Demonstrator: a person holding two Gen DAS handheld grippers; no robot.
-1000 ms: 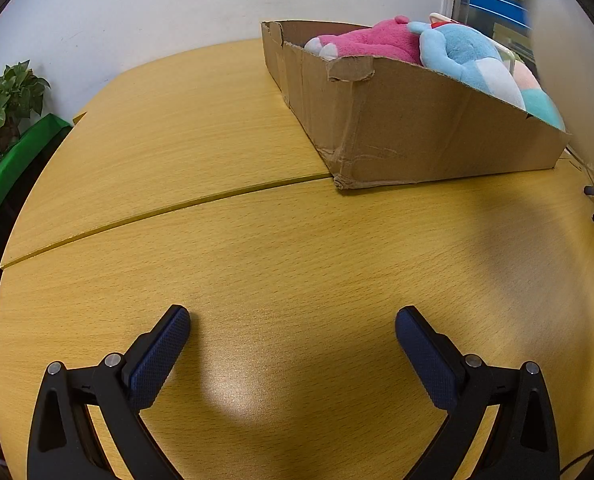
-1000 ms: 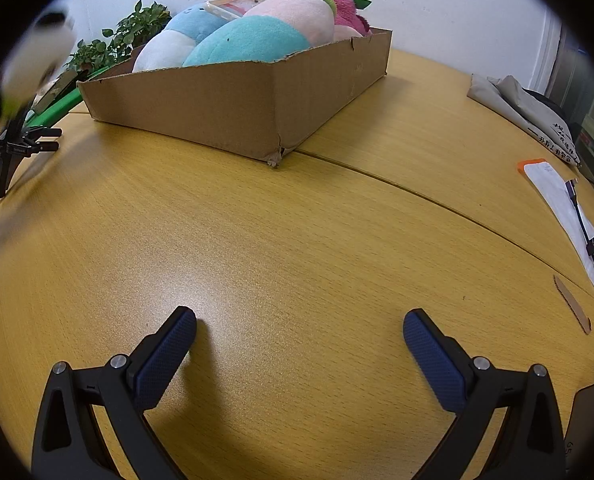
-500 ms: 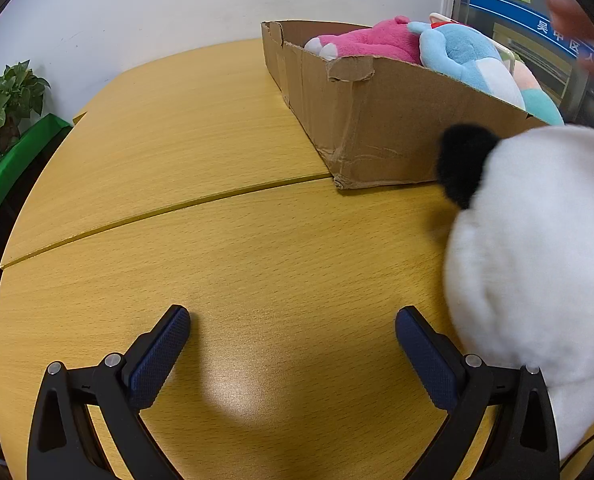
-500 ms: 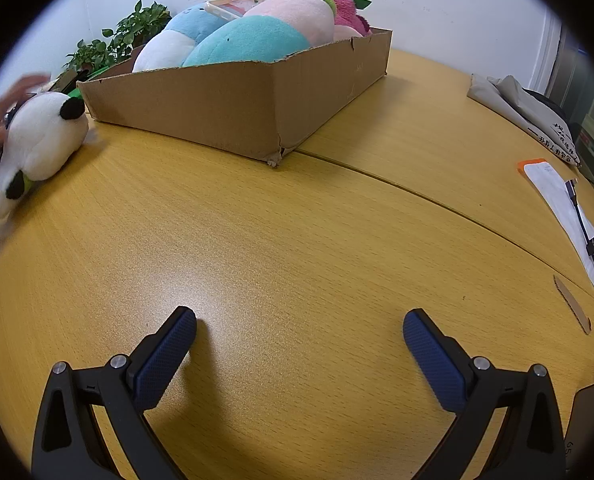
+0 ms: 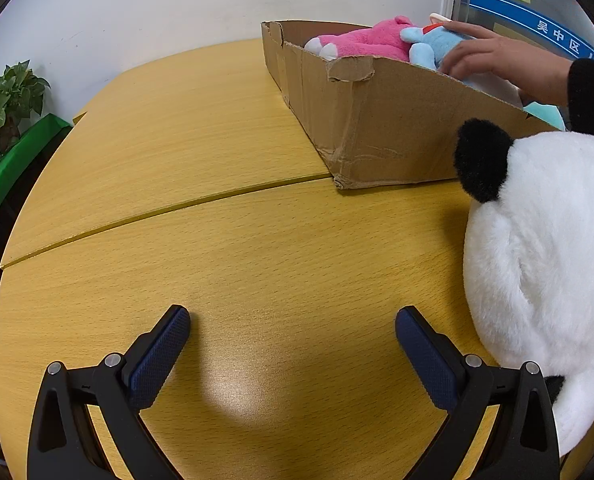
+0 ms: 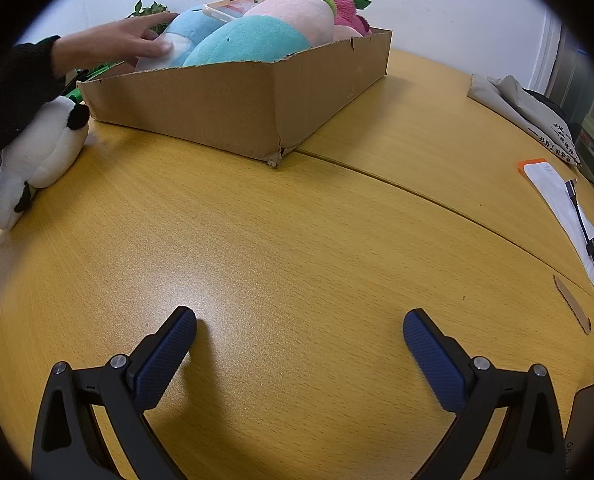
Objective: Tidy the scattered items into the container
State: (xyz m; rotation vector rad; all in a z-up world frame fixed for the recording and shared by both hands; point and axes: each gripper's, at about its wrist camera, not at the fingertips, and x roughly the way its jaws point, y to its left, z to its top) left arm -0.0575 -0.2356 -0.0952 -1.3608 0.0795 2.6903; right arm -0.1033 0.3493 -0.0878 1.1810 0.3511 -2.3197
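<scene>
A cardboard box (image 5: 377, 128) stands on the wooden table, full of plush toys: a pink one (image 5: 361, 42), a light blue one (image 5: 433, 44), and in the right wrist view a teal-and-pink one (image 6: 257, 36). The box also shows in the right wrist view (image 6: 225, 112). A white-and-black panda plush (image 5: 537, 260) lies on the table just right of my left gripper (image 5: 293, 332), in front of the box; it shows in the right wrist view (image 6: 41, 152) at far left. A person's hand (image 5: 497, 60) rests on the blue plush in the box. My right gripper (image 6: 299, 334) is open and empty over bare table. My left gripper is open and empty.
A potted plant (image 5: 5, 108) and green ledge sit at the far left. In the right wrist view, a grey cloth bag (image 6: 525, 108), a white packet with a cable (image 6: 565, 216) and a small cardboard strip (image 6: 573, 304) lie on the right.
A panda plush was put down on the table beside my left gripper. A person's hand then reached onto the blue plush in the box. Both grippers stayed still and open.
</scene>
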